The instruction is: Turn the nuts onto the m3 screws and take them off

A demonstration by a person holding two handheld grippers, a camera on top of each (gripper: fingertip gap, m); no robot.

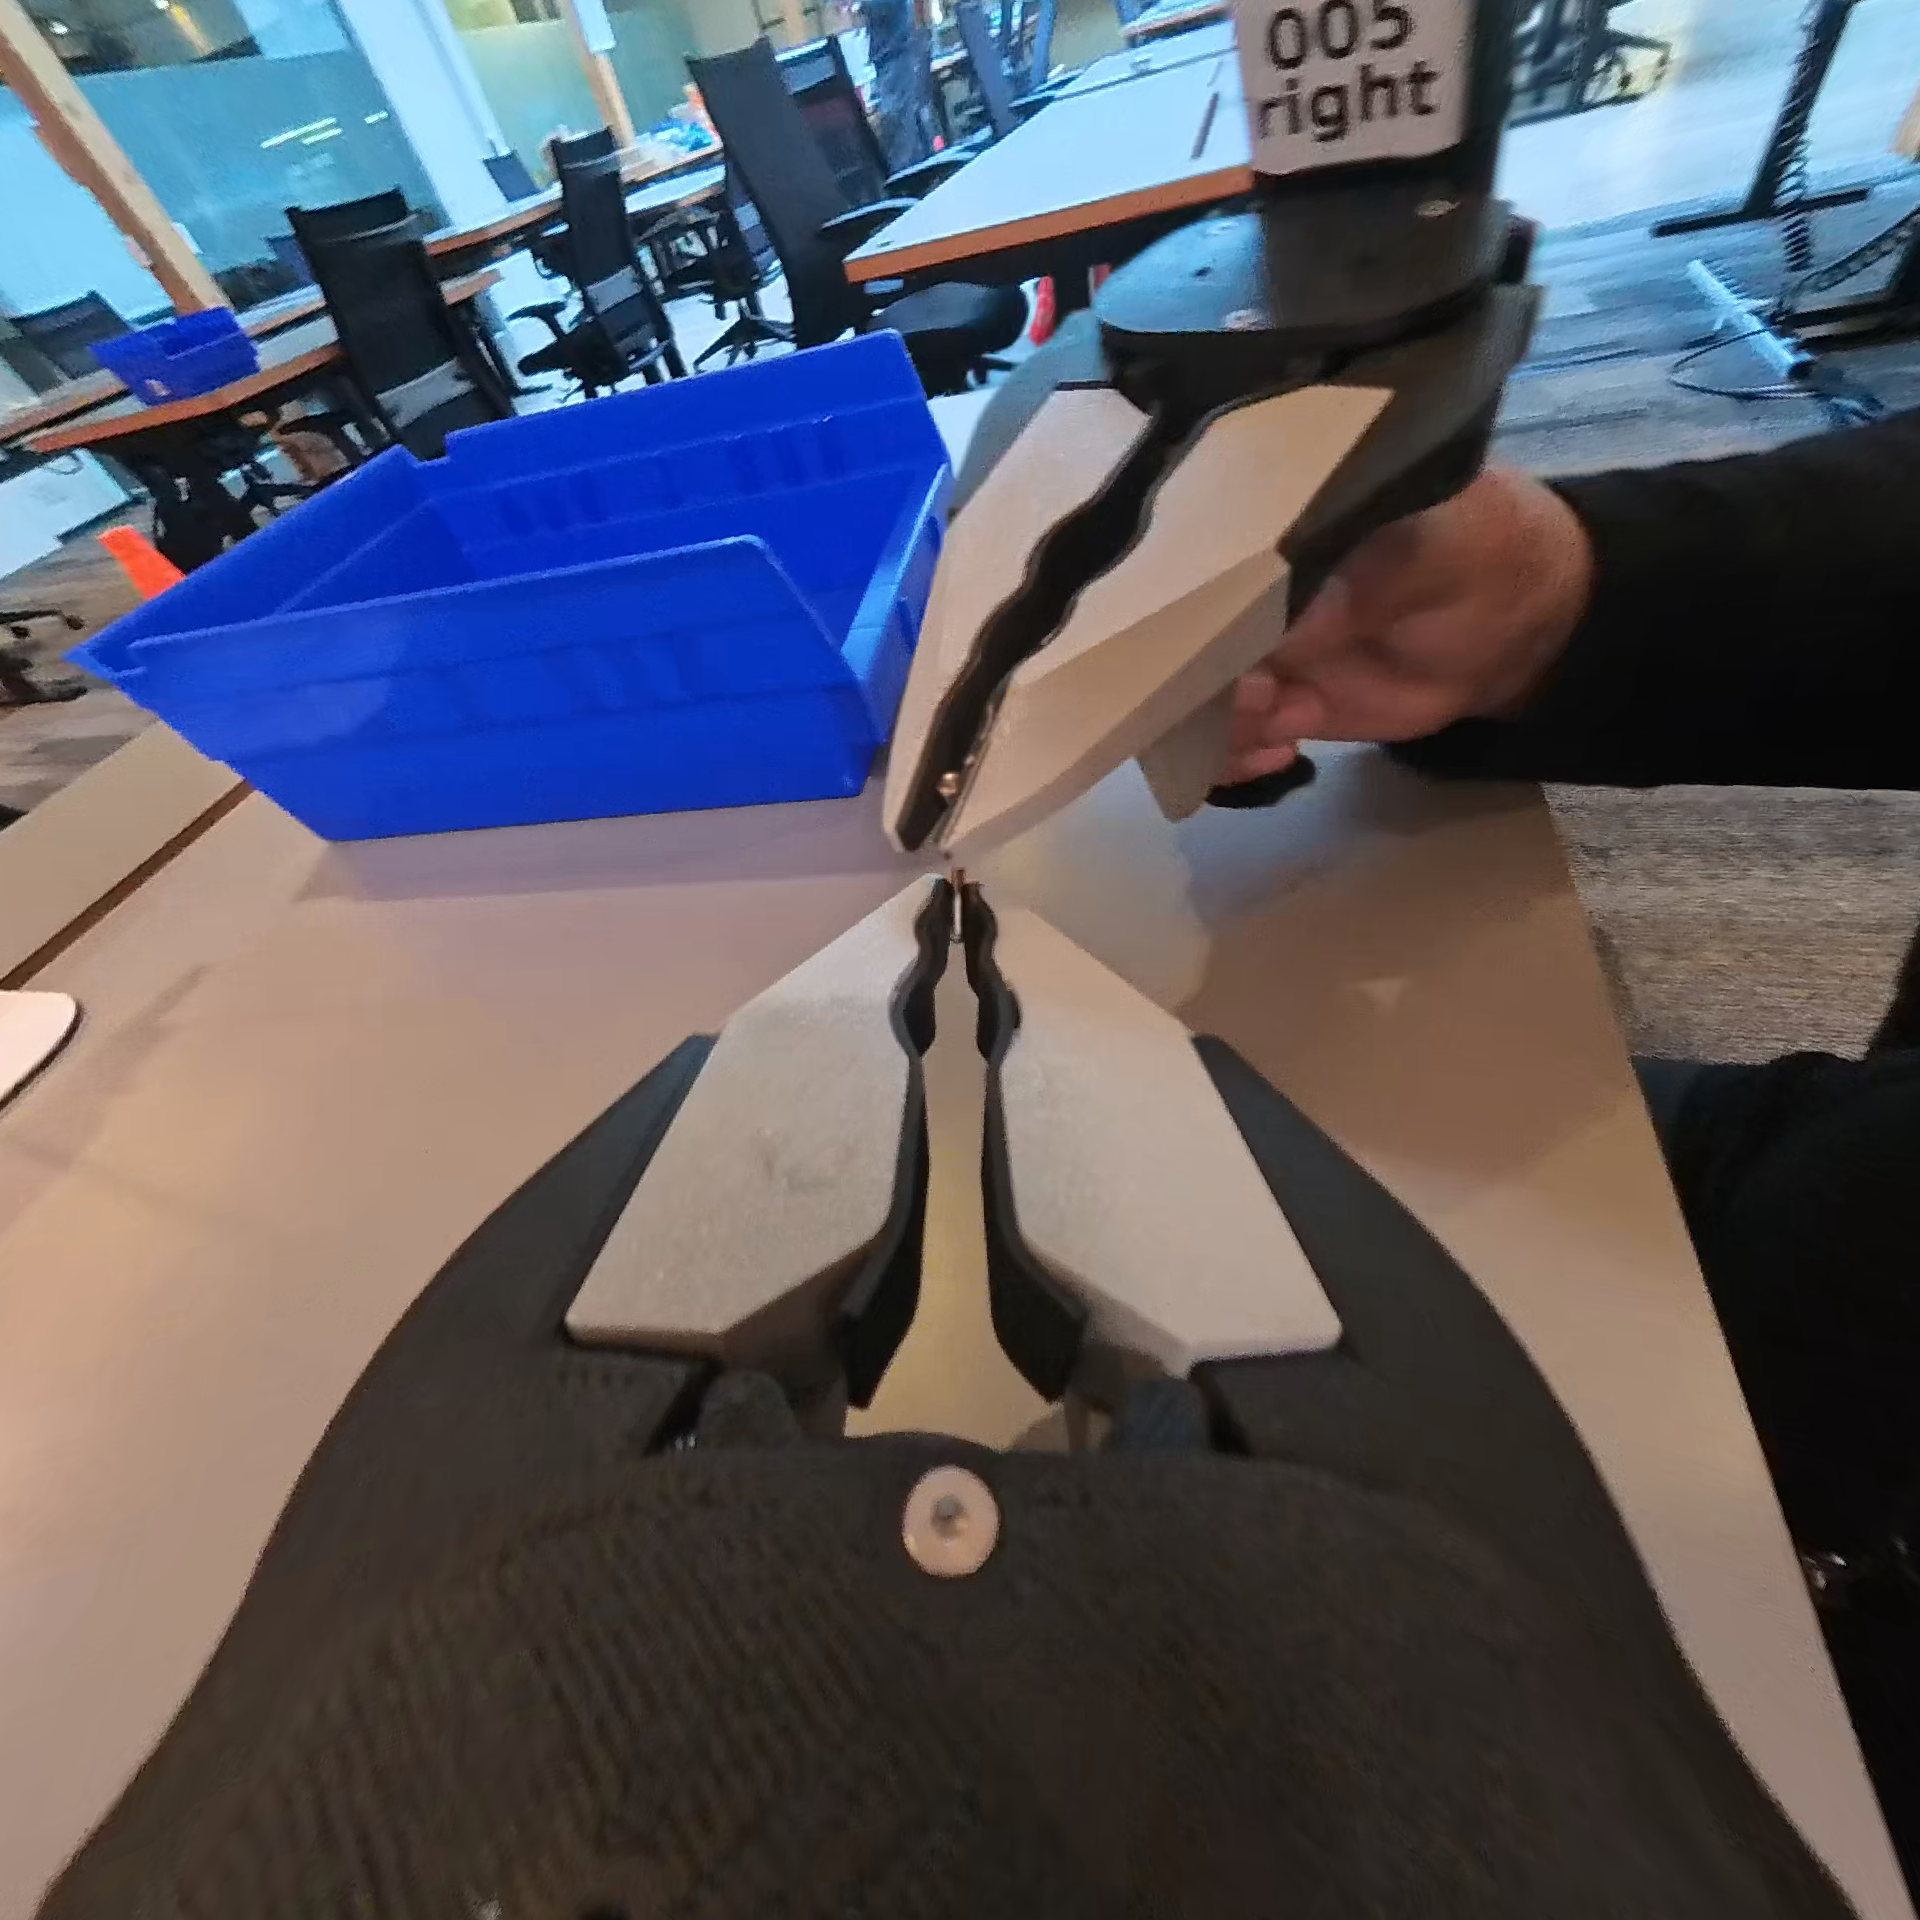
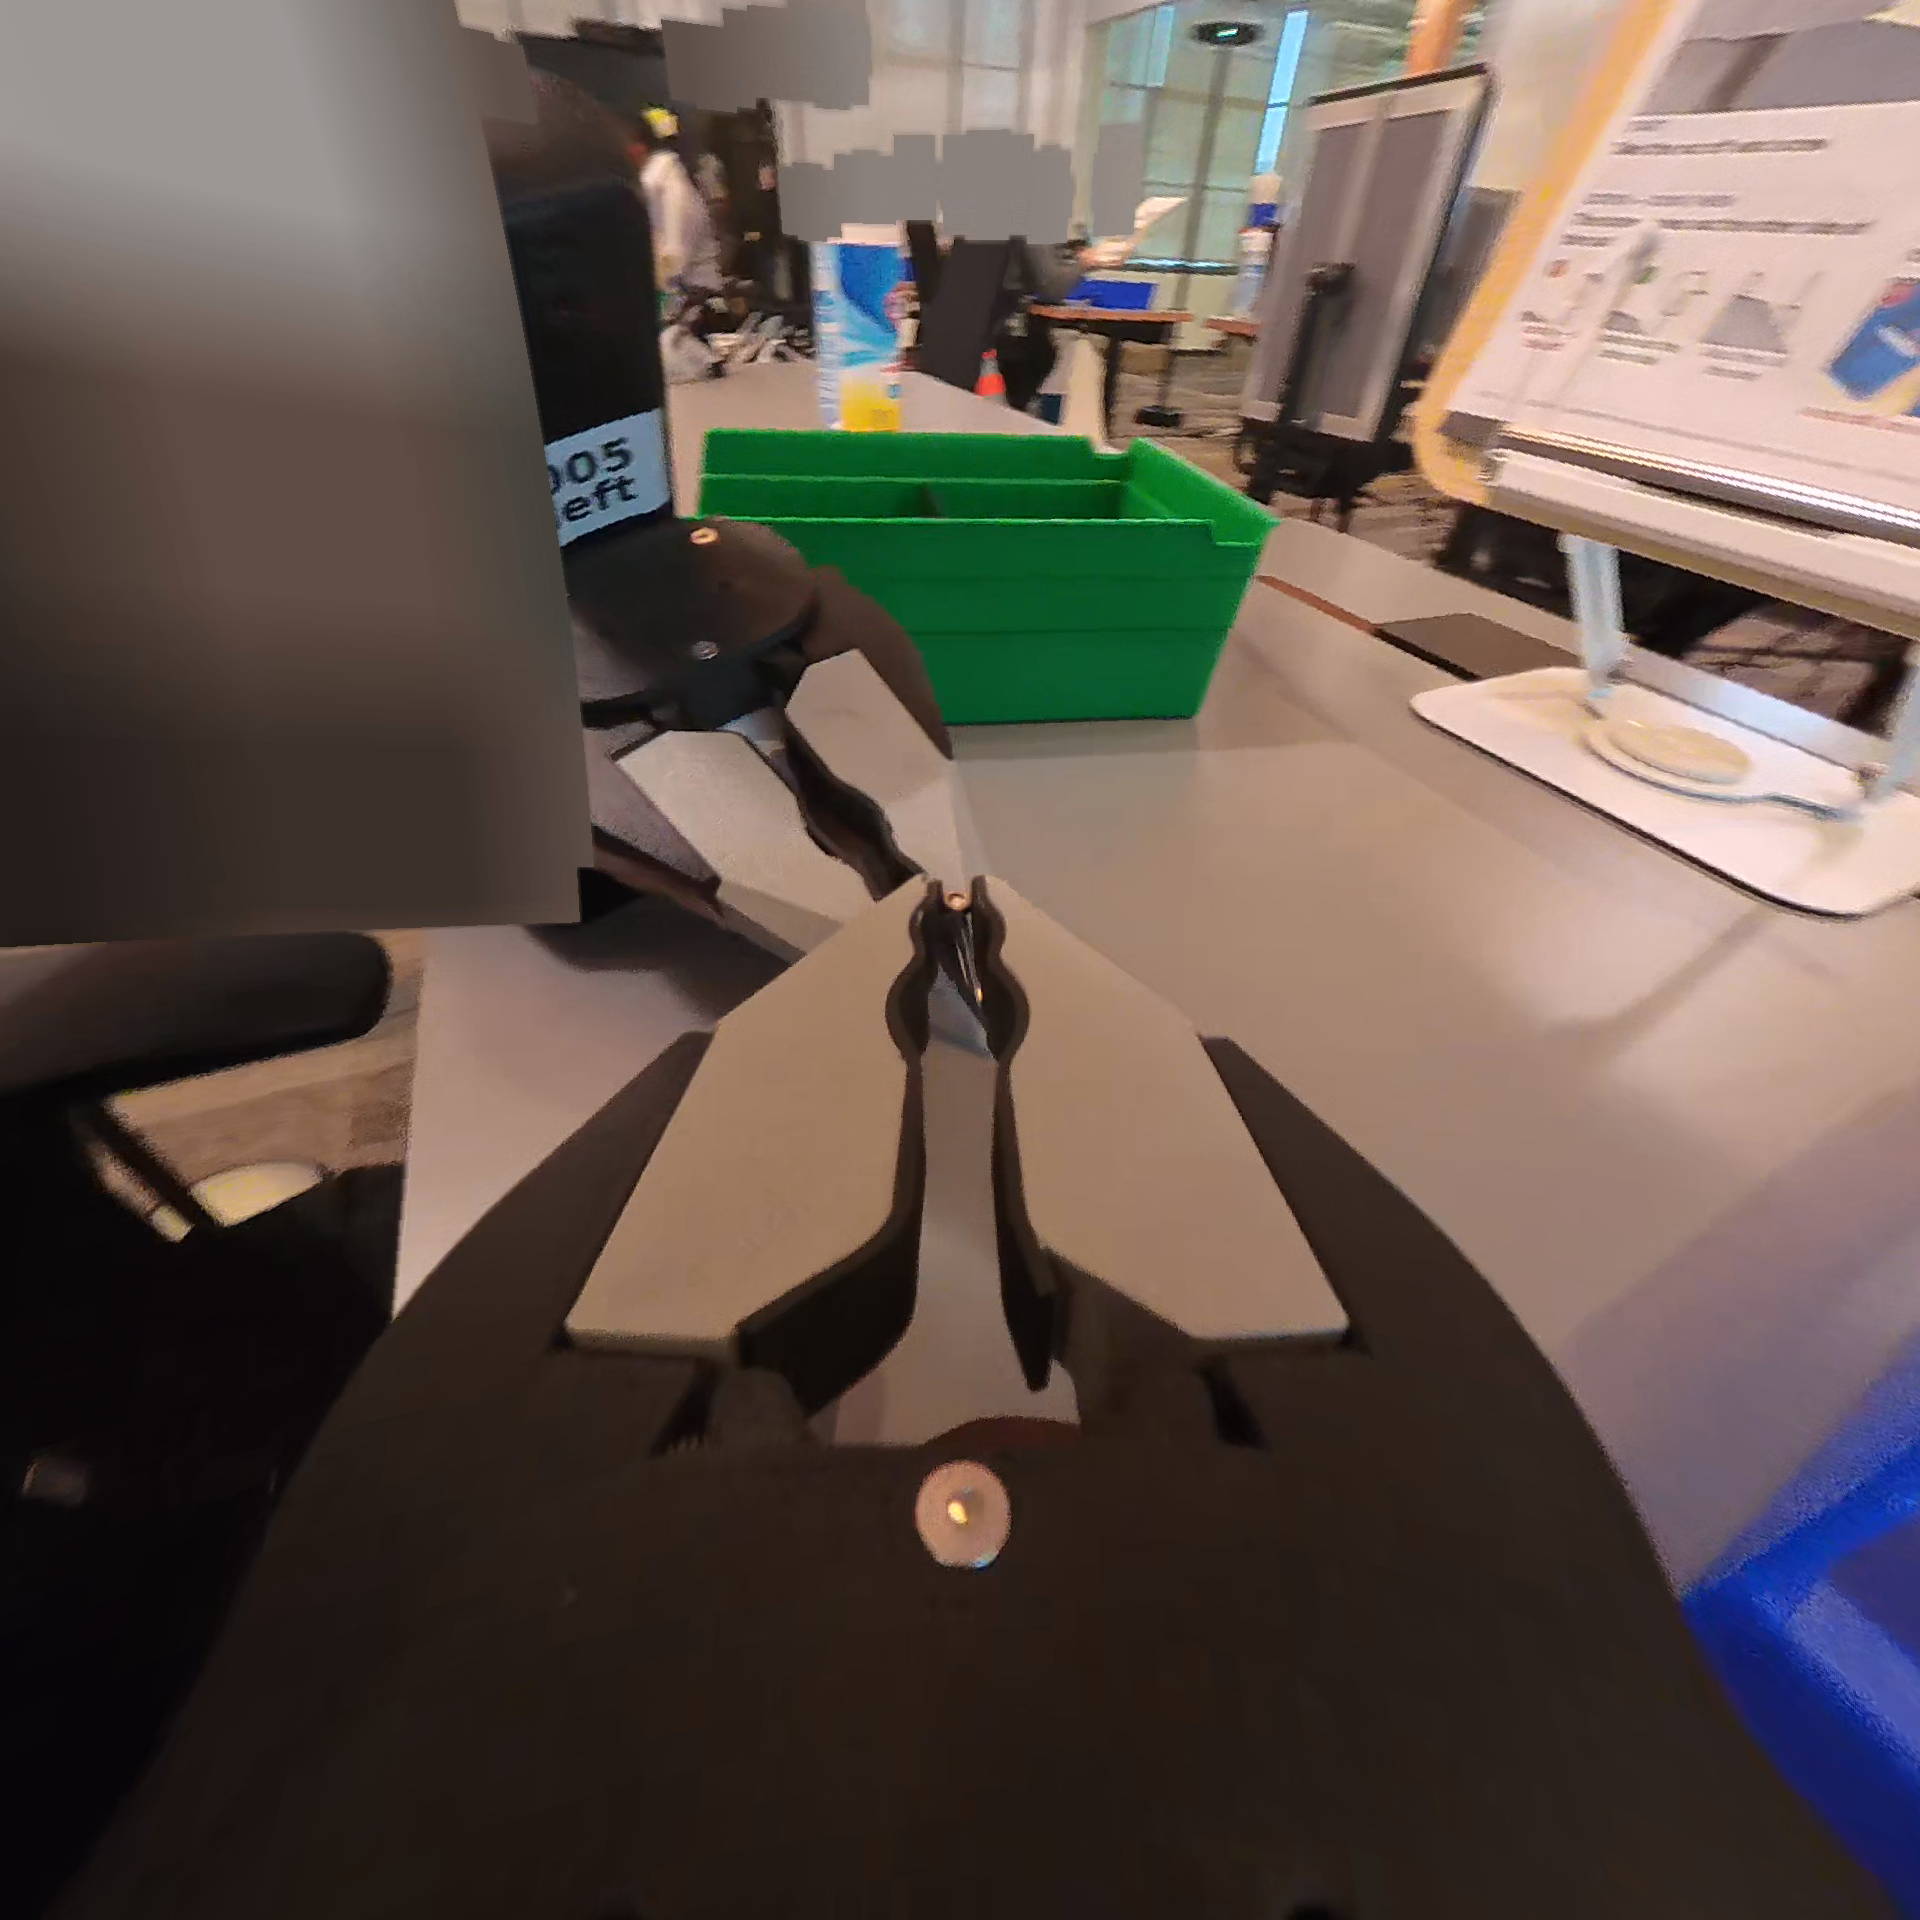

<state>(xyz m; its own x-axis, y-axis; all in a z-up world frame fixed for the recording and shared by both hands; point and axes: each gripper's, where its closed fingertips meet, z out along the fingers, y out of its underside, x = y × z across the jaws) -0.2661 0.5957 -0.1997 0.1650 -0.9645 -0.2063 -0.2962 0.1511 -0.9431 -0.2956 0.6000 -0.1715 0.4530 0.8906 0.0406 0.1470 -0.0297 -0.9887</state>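
Grey table; blue bin far left, green bin far. Left gripper pinches screw. Right gripper tip-to-tip above, pinching small metal piece, probably nut.

Each gripper has a black ribbed body with a silver screw in a washer at its middle. The left gripper and right gripper carry broad grey fingers with wavy black inner pads. A black sleeve covers the arm behind the right gripper.
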